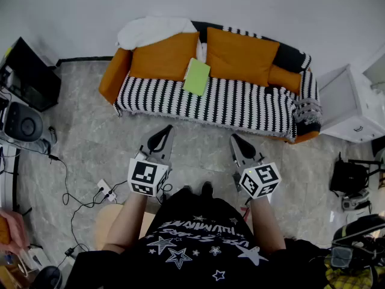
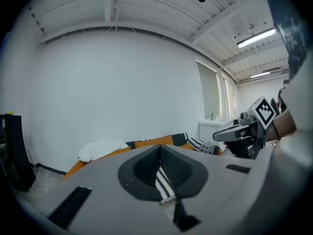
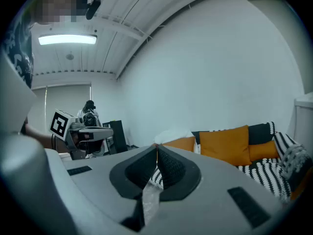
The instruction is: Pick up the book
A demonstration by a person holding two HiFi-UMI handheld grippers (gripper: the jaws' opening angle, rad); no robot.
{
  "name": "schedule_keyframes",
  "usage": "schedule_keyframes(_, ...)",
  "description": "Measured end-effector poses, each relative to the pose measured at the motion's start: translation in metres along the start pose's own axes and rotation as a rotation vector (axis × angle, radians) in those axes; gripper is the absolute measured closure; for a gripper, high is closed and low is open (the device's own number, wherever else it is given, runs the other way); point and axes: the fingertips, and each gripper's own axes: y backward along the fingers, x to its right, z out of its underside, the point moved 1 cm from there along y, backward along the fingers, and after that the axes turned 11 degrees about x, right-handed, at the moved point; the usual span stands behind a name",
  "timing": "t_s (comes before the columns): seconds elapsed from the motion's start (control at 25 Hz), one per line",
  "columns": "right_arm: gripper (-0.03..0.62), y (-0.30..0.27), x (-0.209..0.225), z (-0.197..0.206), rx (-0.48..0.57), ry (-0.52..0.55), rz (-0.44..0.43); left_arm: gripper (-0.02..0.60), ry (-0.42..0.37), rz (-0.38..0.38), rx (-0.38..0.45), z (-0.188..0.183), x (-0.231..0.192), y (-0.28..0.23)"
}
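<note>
A light green book (image 1: 197, 76) lies on the striped sofa (image 1: 240, 104), leaning against the orange cushion (image 1: 165, 56) on the left. Both grippers hover over the floor in front of the sofa, well short of the book. My left gripper (image 1: 168, 128) points at the sofa with its jaws shut and nothing between them; its tips (image 2: 159, 147) meet in the left gripper view. My right gripper (image 1: 233, 137) is also shut and empty, its tips (image 3: 156, 147) touching in the right gripper view. Neither gripper view shows the book.
A white blanket (image 1: 153, 29) lies on the sofa's back left. A white cabinet (image 1: 346, 104) stands to the right, black equipment (image 1: 30, 74) to the left. A power strip with cables (image 1: 106, 190) lies on the marble floor, and a round wooden stool (image 1: 108, 220) stands near my left arm.
</note>
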Motion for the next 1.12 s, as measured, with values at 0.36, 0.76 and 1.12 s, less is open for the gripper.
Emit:
schedule_keyframes(0.36,0.568,0.008,0.006,-0.011,0.033,-0.004,0.021,0.574,0.007,-0.006,0.003,-0.001,-0.002,-0.001)
schedule_keyframes(0.76,0.568,0.0,0.006,0.0,-0.023,0.038,-0.012,0.574,0.012,0.012,-0.007,0.002,0.003,-0.016)
schedule_keyframes(1.12,0.568,0.008,0.033,0.005,-0.01,0.021,-0.032,0.574,-0.004,-0.017,-0.011,0.002,0.015,-0.032)
